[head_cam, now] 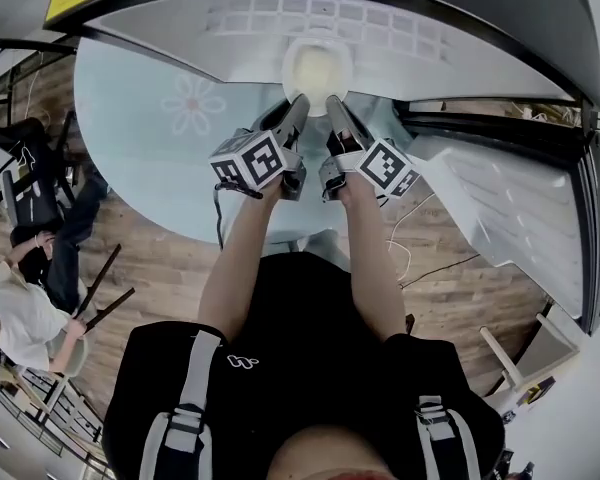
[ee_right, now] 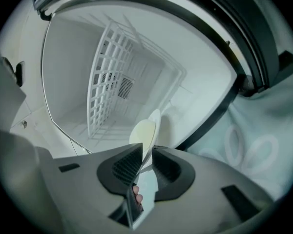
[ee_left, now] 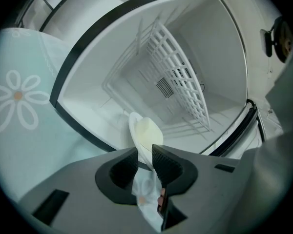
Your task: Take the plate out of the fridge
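Observation:
A cream-white plate (head_cam: 318, 68) stands at the mouth of the open fridge (head_cam: 400, 38), and both grippers meet at its near rim. My left gripper (head_cam: 296, 118) has its jaws closed on the plate's left rim. In the left gripper view the plate (ee_left: 145, 133) runs down between the two dark pads of the left gripper (ee_left: 145, 160). My right gripper (head_cam: 337, 118) grips the right rim. In the right gripper view the plate (ee_right: 144, 133) is seen edge-on, pinched between the pads of the right gripper (ee_right: 146, 162).
A white wire shelf (ee_left: 178, 82) stands inside the fridge behind the plate. The fridge door (head_cam: 500, 208) hangs open at the right. A pale blue flowered tablecloth (head_cam: 190, 103) covers the round table under the grippers. A person (head_cam: 20, 313) sits at the far left.

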`<action>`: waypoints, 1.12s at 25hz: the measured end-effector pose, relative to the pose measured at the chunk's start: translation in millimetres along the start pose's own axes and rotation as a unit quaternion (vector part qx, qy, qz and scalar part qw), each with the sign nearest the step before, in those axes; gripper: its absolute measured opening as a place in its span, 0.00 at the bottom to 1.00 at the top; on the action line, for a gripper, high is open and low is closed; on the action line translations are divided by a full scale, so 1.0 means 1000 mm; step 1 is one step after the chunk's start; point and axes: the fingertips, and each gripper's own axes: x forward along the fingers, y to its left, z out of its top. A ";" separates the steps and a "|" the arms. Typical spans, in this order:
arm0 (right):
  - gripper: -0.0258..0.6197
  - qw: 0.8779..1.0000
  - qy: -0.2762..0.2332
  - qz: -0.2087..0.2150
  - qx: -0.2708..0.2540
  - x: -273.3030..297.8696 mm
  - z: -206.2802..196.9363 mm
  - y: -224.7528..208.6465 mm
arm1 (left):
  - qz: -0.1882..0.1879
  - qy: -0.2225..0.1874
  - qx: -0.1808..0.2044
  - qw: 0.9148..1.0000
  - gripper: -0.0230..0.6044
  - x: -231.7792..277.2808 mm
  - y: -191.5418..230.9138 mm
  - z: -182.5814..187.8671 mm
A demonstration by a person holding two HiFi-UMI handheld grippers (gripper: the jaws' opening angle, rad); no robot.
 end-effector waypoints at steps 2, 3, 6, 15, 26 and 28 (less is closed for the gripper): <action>0.14 1.000 -0.002 0.004 -0.001 -0.013 -0.001 0.005 | -0.002 -0.003 0.011 1.000 0.18 -0.008 -0.011 -0.005; 0.14 1.000 0.000 0.007 -0.004 -0.020 -0.001 0.008 | -0.004 -0.005 0.014 1.000 0.18 -0.012 -0.016 -0.009; 0.14 1.000 0.006 0.025 -0.018 -0.032 -0.002 0.020 | -0.006 -0.016 0.019 1.000 0.18 -0.025 -0.026 -0.014; 0.14 0.997 0.012 0.047 -0.053 -0.072 -0.017 0.036 | -0.013 -0.036 0.025 0.999 0.18 -0.058 -0.049 -0.038; 0.14 0.994 0.021 0.057 -0.087 -0.151 -0.038 0.036 | -0.018 -0.049 0.018 0.998 0.18 -0.098 -0.085 -0.100; 0.14 0.994 0.024 0.057 -0.091 -0.168 -0.044 0.033 | -0.015 -0.046 0.018 0.999 0.18 -0.105 -0.091 -0.116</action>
